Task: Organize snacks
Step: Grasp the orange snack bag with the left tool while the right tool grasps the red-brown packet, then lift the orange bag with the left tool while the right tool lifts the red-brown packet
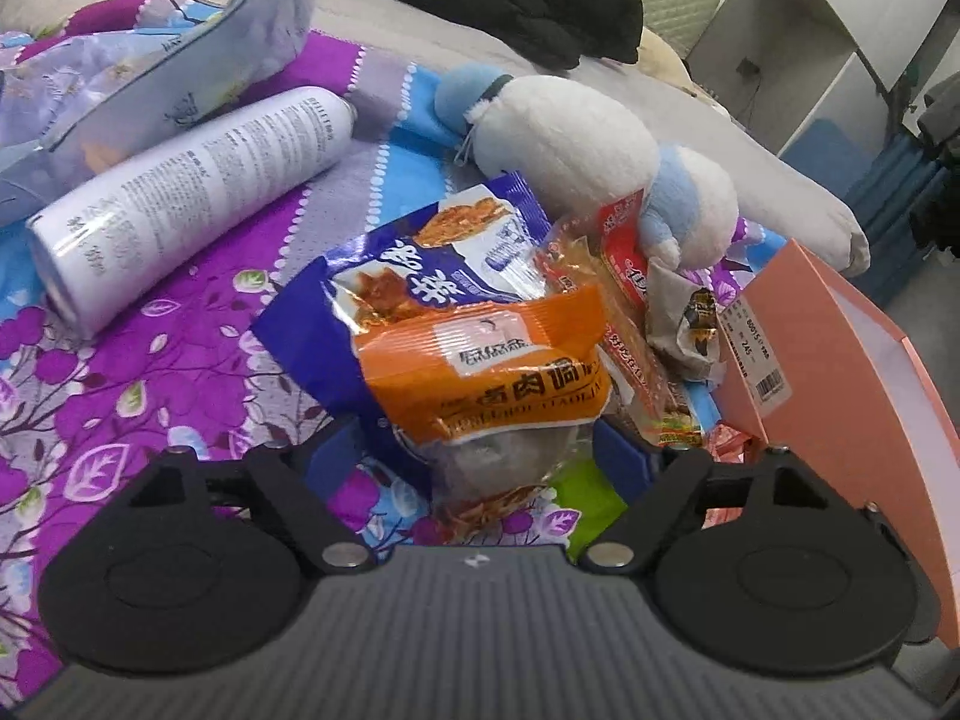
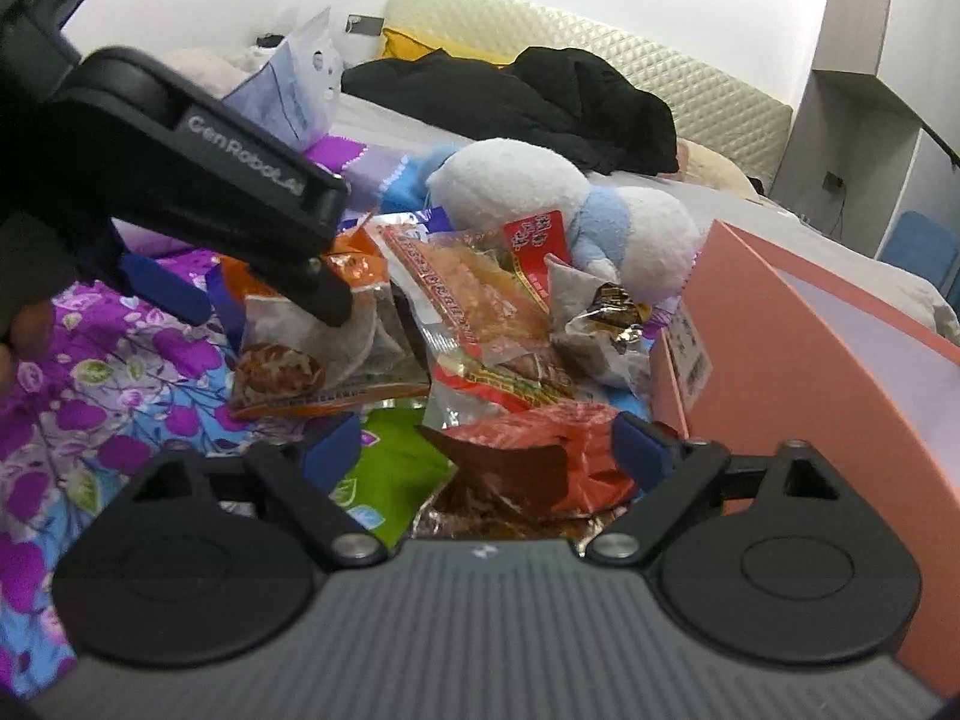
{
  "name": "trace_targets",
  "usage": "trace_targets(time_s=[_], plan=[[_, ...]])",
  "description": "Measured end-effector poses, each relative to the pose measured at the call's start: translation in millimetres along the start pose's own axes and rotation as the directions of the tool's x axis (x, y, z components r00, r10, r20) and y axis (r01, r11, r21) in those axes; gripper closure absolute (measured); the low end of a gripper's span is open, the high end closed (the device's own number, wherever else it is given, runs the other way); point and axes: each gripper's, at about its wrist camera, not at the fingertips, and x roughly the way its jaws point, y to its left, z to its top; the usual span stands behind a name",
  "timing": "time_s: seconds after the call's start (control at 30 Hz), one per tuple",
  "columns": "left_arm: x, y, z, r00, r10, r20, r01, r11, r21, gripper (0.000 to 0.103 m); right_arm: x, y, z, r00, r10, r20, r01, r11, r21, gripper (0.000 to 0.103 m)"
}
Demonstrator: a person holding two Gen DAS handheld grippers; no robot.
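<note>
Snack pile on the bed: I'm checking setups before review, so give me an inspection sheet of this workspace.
Surface: purple floral bedspread, rumpled.
Job's things: orange snack packet on a blue packet; red packet nearest the right gripper; pink box open beside the pile.
Clutter: white spray can lying flat; plush toy against the snacks; black clothing behind.
Grippers: left gripper open, straddling the orange packet; right gripper open around the red packet.
Cables: one plugged into a wall socket.
Surroundings: padded headboard, white shelving.
</note>
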Motion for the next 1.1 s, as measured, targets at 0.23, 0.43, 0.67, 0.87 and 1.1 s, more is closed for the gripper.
trace_targets(time_s=[0.23, 0.43, 0.67, 0.87, 1.1], plan=[[0, -5, 1, 1.0, -0.016, 0.016, 0.015, 1.0, 0.022, 0.034, 12, 1, 2, 1.0, -0.007, -0.029, 0.006, 1.0, -0.005, 0.043], [-14, -6, -1, 0.999, -0.02, 0.029, 0.019, 0.999, 0.029, 0.038, 2, -1, 1, 1.0, -0.004, -0.024, 0.004, 1.0, 0.017, 0.048], [-42, -9, -5, 0.999, -0.017, 0.045, 0.016, 1.0, 0.009, 0.038, -21, 1, 2, 1.0, 0.021, -0.013, -0.021, 0.999, 0.028, 0.048], [-74, -13, -19, 0.999, 0.001, 0.038, -0.002, 1.0, 0.013, 0.039, -47, 5, 6, 0.999, 0.047, 0.002, -0.047, 0.999, 0.01, 0.049], [-111, -12, -43, 1.0, 0.02, 0.018, -0.02, 1.0, -0.022, 0.039, -79, 5, 7, 0.996, 0.084, 0.003, -0.084, 0.996, 0.024, 0.062]])
